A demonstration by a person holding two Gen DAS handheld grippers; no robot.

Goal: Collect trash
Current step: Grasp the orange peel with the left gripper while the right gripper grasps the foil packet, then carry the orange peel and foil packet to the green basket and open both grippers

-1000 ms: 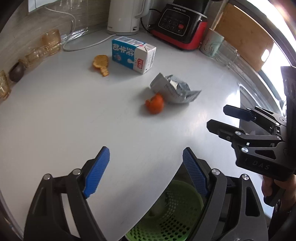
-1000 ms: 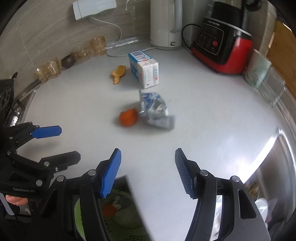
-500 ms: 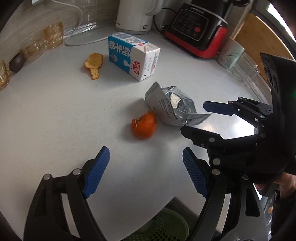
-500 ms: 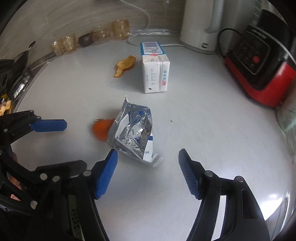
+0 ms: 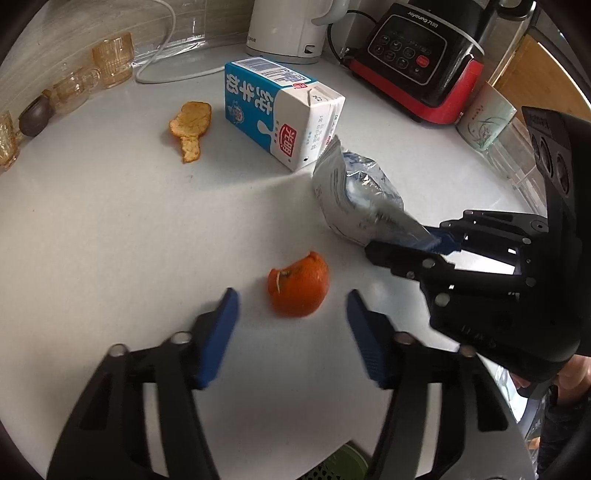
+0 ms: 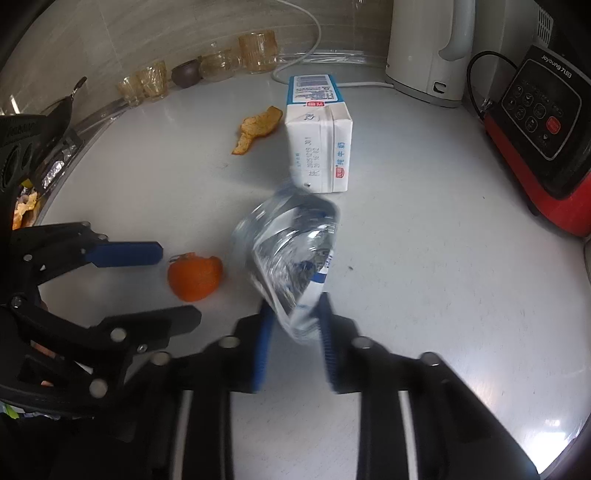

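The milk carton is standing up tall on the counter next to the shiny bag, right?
Not quite. The milk carton is lying on its side, not standing up; the left wrist view shows its long printed face along the counter. The rest holds: it is next to the shiny bag.

We see home kitchen: white counter [image 5: 92, 229], electric kettle [image 5: 288, 29], red blender base [image 5: 417, 62], glass cups [image 6: 255, 51] along wall.
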